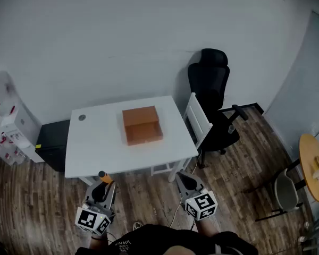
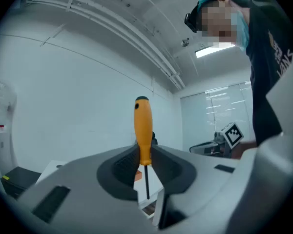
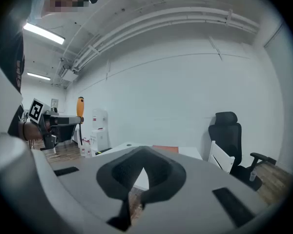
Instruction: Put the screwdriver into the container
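My left gripper (image 2: 142, 165) is shut on a screwdriver (image 2: 143, 130) with an orange handle, held upright with its thin shaft pointing down. In the head view the left gripper (image 1: 102, 187) hangs just off the table's near edge, the orange handle (image 1: 104, 177) poking up from it. The right gripper (image 1: 182, 180) hovers beside it, also short of the table; its jaws are closed with nothing between them (image 3: 139, 186). The brown open box (image 1: 142, 124) stands at the middle of the white table (image 1: 90, 147). From the right gripper view the screwdriver (image 3: 80, 107) shows at far left.
A black office chair (image 1: 215, 102) and a white chair (image 1: 198, 121) stand right of the table. A black cabinet (image 1: 53, 139) and a water dispenser (image 1: 10, 118) are at the left. A small round disc (image 1: 82, 118) lies on the table's far left corner. Wooden floor lies below.
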A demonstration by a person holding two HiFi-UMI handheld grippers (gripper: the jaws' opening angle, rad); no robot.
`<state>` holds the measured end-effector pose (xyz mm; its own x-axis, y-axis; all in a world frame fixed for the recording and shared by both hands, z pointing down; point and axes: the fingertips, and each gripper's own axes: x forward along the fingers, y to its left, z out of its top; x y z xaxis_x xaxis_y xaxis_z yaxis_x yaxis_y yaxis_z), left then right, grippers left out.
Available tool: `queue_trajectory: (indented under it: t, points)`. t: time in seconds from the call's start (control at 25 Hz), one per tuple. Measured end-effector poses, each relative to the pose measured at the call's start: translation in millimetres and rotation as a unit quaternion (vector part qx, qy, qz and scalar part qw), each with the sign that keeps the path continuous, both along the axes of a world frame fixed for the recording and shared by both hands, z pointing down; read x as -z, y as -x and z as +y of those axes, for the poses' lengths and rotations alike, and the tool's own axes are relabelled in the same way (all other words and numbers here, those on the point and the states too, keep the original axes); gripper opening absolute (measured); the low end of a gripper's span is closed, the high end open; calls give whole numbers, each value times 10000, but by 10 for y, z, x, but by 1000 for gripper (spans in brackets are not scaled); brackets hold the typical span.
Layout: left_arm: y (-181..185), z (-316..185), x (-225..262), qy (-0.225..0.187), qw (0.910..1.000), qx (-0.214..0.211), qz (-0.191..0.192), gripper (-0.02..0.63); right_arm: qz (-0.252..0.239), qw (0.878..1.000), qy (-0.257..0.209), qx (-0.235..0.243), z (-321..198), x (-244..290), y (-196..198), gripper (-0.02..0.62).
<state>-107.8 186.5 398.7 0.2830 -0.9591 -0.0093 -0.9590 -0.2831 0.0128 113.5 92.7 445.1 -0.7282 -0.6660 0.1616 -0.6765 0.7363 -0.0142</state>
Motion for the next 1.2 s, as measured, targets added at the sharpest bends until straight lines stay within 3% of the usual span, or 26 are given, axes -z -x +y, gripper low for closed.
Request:
queue_trajectory:
  t: [0.6,1.2]
  points:
    - [-17,18,-92,8,9999,101,113,80,-110,9997,156,177,42,-88,77,12]
    - [-319,-11,-271,23,9989,434,173,80,-133,9991,91,386,-24,-168,-138,12]
